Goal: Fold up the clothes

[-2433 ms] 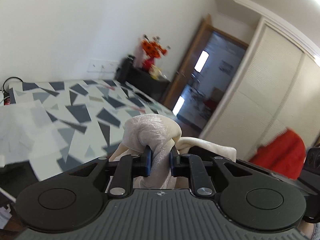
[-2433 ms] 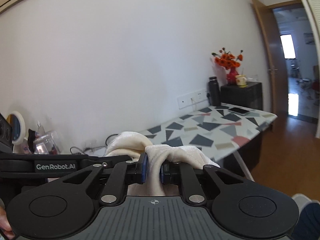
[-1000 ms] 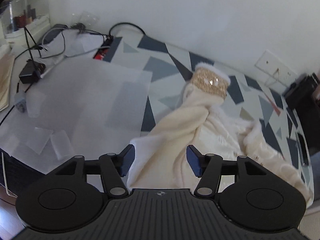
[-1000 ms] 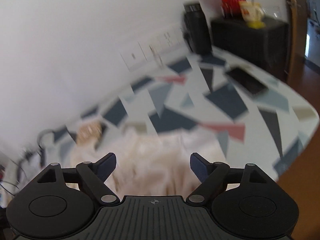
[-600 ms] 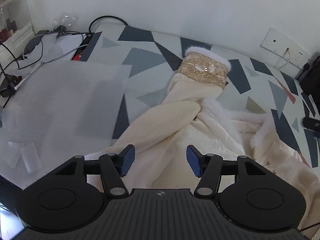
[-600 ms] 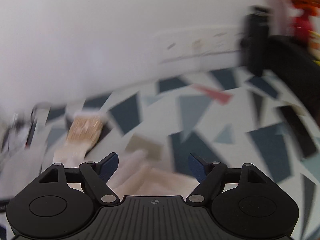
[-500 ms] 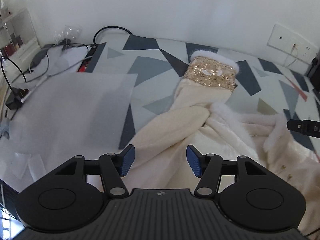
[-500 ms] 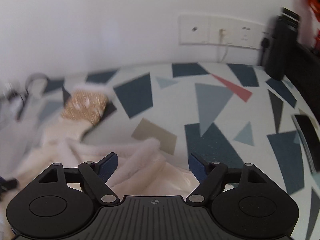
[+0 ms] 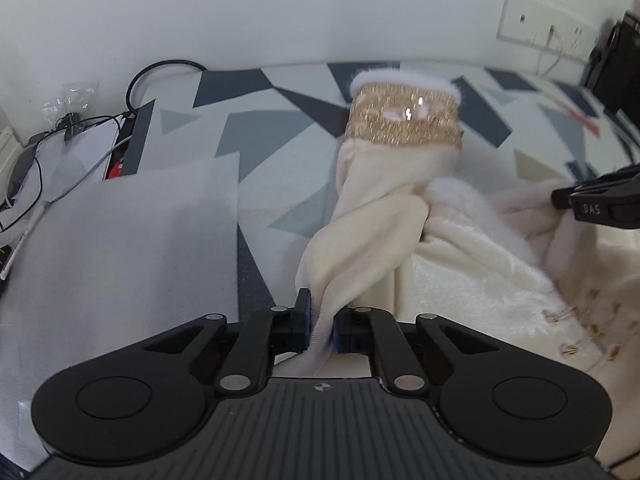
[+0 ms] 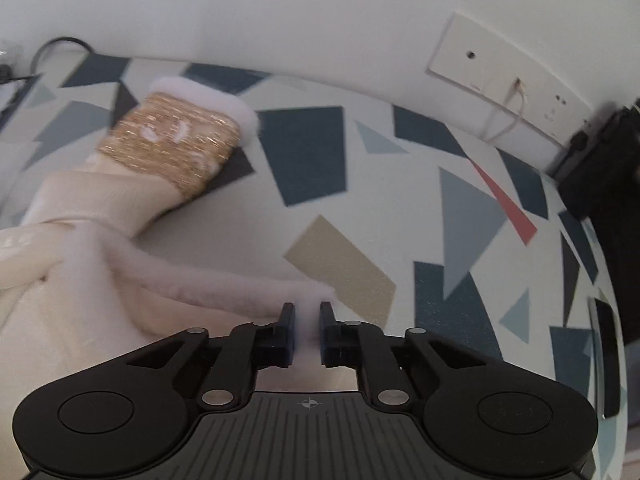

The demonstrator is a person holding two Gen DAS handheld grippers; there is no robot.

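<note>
Left wrist view: the left gripper (image 9: 321,322) pinches a fold of the cream plush garment with gold-sequinned cuff (image 9: 404,200), which sprawls across the triangle-patterned table (image 9: 280,120). Right wrist view: the right gripper (image 10: 307,330) clamps the garment's white fur trim (image 10: 240,292).

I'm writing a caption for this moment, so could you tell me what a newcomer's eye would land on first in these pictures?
Most striking is the glittering gold cuff with its white fur edge, lying on the triangle-patterned table at the far end of a cream garment. Next come the grippers: the left gripper is shut on a twisted fold of the sleeve, and the right gripper pinches the garment's fluffy trim. A pale sheet lies on the left.
</note>
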